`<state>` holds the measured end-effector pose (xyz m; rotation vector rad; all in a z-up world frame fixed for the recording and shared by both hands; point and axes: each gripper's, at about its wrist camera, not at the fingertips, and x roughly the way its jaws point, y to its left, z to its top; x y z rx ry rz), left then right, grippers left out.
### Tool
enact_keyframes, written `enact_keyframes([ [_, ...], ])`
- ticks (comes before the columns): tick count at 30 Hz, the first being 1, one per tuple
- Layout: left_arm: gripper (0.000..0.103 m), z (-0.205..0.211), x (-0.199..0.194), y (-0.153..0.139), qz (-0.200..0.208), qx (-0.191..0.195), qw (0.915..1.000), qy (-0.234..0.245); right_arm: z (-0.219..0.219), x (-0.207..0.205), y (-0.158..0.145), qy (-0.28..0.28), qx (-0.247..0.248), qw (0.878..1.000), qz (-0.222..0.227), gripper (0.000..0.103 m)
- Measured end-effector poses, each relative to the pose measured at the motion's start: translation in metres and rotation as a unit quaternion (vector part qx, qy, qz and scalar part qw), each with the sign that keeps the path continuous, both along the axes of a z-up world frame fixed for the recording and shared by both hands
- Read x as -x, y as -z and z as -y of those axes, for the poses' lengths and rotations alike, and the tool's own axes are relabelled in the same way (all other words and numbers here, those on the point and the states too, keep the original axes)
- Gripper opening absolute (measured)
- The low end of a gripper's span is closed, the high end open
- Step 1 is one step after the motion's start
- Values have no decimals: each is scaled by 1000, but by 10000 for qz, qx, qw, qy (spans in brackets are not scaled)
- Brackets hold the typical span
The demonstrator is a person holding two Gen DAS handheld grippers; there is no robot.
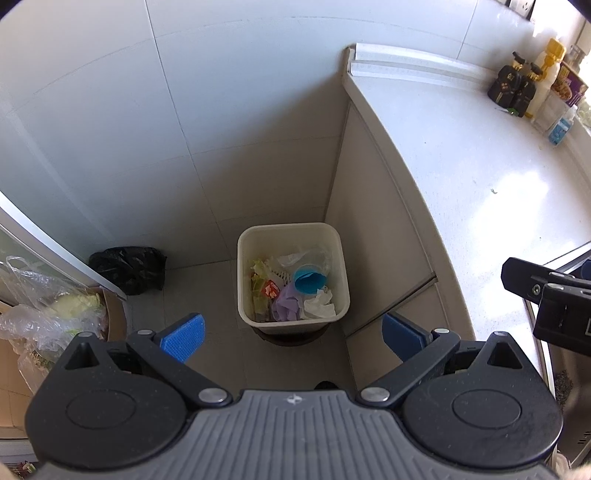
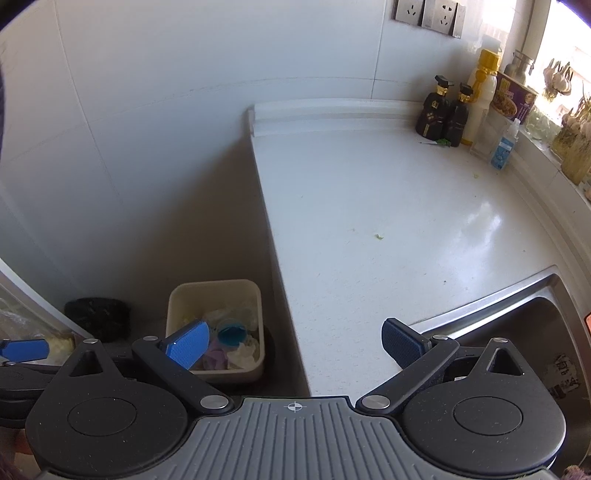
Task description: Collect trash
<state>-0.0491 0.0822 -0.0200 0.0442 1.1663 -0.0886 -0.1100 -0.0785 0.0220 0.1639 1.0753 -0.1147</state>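
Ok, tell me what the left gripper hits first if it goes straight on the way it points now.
Probably the trash in the bin. The left gripper, open and empty, points down at the bin's open top, so it would likely meet the white tissue or blue cup first; depth is unclear.

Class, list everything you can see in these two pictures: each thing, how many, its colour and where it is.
bin: 1, cream, on the floor beside the counter end
cup: 1, blue, in the bin
tissue: 1 wad, white, in the bin
other trash: several pieces, purple, green, red, clear, in the bin
black bag: 1, on the floor left of the bin
clear bags: count unclear, far left
counter: 1, white
scrap: 1, green, mid-counter
dark bottles: 2, counter back
white bottle: 1, yellow cap, counter back
small bottle: 1, blue label, counter back
sink: 1, steel
sockets: 2, on the wall
left gripper: open, above the bin
right gripper: open
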Motion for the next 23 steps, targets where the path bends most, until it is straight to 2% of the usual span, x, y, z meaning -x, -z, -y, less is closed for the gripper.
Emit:
enact_keyframes([
  [19,102,16,-17,7,-227,-17,9997,-18,14,-20,17,-46,-102,9998,-187,101],
  [23,102,21,-21,9,-264,100,9996,-29,19,-23,21,-43,-147,9997,-193,101],
])
